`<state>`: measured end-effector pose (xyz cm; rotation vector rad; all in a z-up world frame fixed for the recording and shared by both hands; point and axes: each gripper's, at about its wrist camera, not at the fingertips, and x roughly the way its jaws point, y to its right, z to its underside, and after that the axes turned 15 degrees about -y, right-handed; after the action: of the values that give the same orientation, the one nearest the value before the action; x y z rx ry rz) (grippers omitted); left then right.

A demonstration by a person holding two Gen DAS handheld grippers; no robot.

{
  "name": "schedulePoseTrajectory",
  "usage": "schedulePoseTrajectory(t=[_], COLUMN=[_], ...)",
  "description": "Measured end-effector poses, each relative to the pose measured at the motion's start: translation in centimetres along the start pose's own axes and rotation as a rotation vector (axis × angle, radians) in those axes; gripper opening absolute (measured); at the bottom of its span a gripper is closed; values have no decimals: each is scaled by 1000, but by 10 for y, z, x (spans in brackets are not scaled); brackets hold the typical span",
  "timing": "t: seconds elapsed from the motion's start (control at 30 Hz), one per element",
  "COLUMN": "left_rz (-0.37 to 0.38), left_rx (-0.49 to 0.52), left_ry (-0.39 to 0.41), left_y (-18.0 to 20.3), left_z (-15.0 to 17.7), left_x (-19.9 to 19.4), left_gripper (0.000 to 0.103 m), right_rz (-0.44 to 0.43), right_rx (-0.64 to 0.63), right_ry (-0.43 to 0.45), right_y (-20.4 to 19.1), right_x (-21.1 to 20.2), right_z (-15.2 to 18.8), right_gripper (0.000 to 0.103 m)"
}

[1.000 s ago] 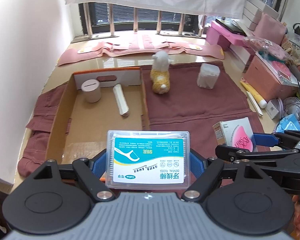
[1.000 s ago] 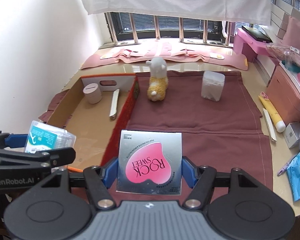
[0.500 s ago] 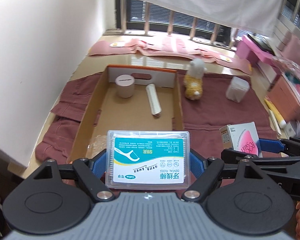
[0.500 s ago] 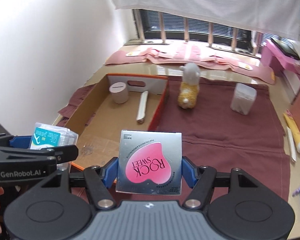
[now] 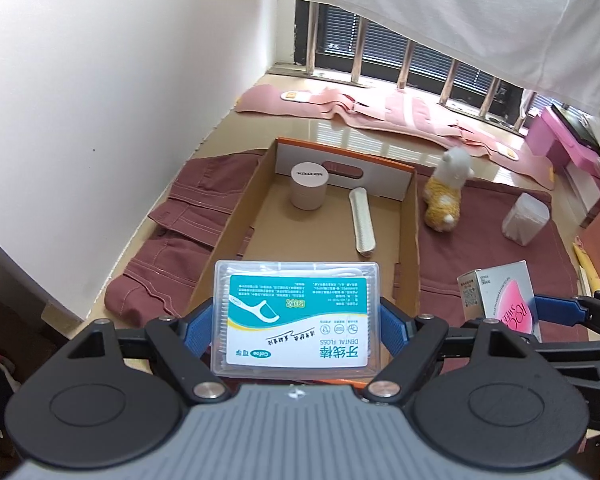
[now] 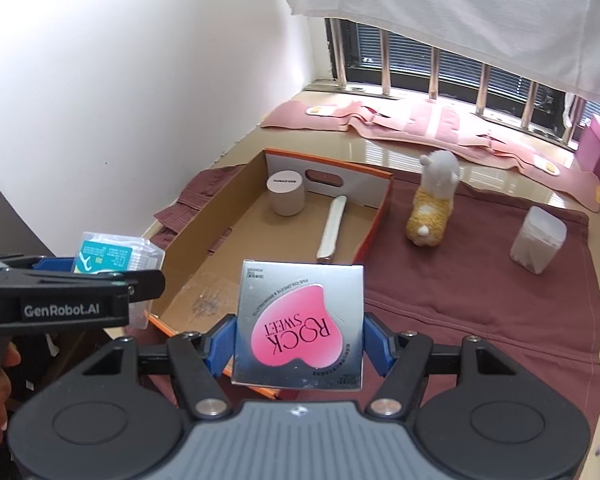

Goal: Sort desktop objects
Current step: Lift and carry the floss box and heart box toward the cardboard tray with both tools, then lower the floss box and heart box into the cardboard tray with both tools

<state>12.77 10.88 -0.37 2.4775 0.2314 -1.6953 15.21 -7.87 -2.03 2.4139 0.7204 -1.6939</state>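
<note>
My left gripper is shut on a clear dental floss box with a teal label, held above the near end of the open cardboard box. My right gripper is shut on a silver box with a pink heart, held above the cardboard box's near right corner; it also shows in the left wrist view. Inside the cardboard box stand a beige round jar and a white tube. A plush toy and a clear lidded container sit on the maroon cloth.
A white wall runs close along the left. Pink fabric lies by the barred window. Pink boxes and a yellow tube crowd the right edge. The left gripper shows at the left in the right wrist view.
Both grippers have swung left and toward the cardboard box, still holding their boxes. The cardboard box now lies straight ahead of both.
</note>
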Motion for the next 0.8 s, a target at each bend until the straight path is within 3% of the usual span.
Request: schedulePoseTrajectory(t=[0.17,0.4,0.8], left_rz=[2,21,67], left_rx=[23,131,475], left_ry=[-4,-14,-49], left_y=[-7,-17,-22], left_z=[-19,-53,-103], left_x=[9,32,82], left_gripper=[82,82,82], right_rz=[-5,15,64], right_rx=[4,63,115], right_ry=[5,4,-31], right_y=[-4,-2,-8], right_x=[9,30,75], right_z=[-14,-41,-72], right_gripper=[65,65,65])
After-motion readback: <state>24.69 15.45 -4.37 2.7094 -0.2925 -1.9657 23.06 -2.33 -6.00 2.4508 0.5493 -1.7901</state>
